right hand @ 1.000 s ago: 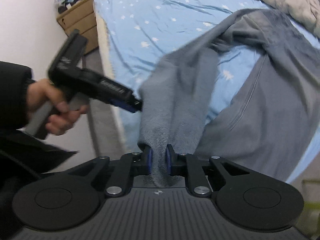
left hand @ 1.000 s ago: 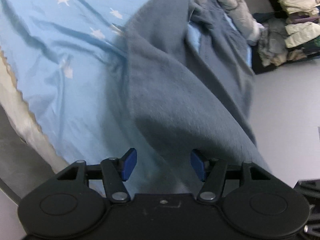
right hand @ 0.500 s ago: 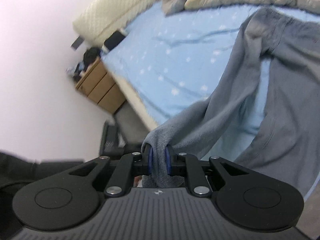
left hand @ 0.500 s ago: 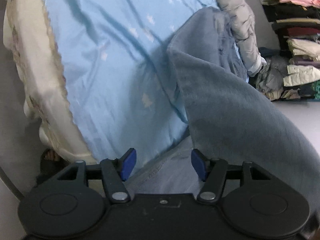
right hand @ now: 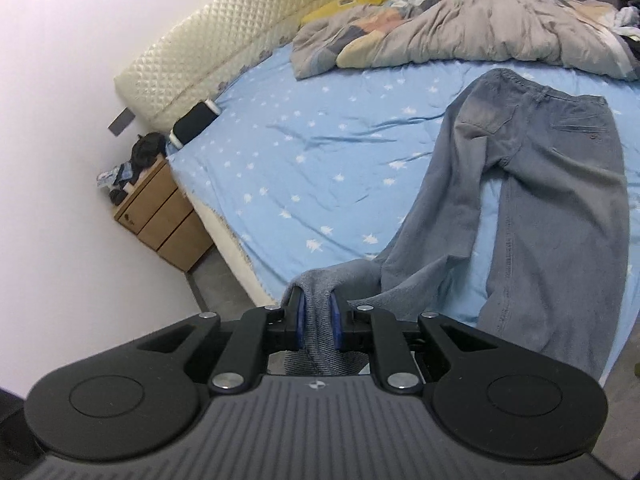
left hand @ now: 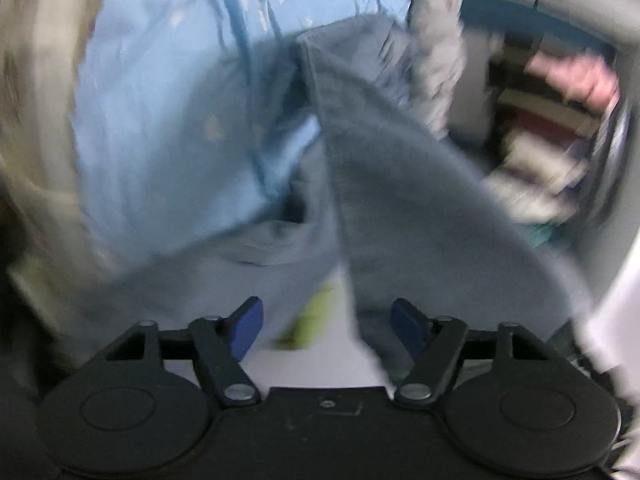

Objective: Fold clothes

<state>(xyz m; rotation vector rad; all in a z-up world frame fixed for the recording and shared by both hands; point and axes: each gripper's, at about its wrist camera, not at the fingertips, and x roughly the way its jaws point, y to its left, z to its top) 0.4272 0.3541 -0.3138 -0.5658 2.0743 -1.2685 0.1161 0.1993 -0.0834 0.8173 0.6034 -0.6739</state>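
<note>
Grey-blue trousers point(right hand: 560, 208) lie spread on the light blue star-print bed sheet point(right hand: 312, 152), waistband toward the far side, two legs toward me. My right gripper point(right hand: 317, 322) is shut on the hem of the left trouser leg, held near the bed's near edge. In the blurred left wrist view the trousers point(left hand: 420, 208) drape from the bed over the edge. My left gripper point(left hand: 327, 322) is open, with the cloth in front of its right finger point(left hand: 408, 326) and nothing held.
A rumpled grey duvet point(right hand: 480, 32) lies at the far side of the bed by a cream quilted headboard point(right hand: 240, 36). A wooden nightstand point(right hand: 160, 216) stands at the left by the wall. Stacked clothes on shelves point(left hand: 560, 128) show at the right.
My right gripper has lifted and pulled back with the trouser hem, so the whole bed shows. My left gripper has swung toward the bed's foot; its view is blurred.
</note>
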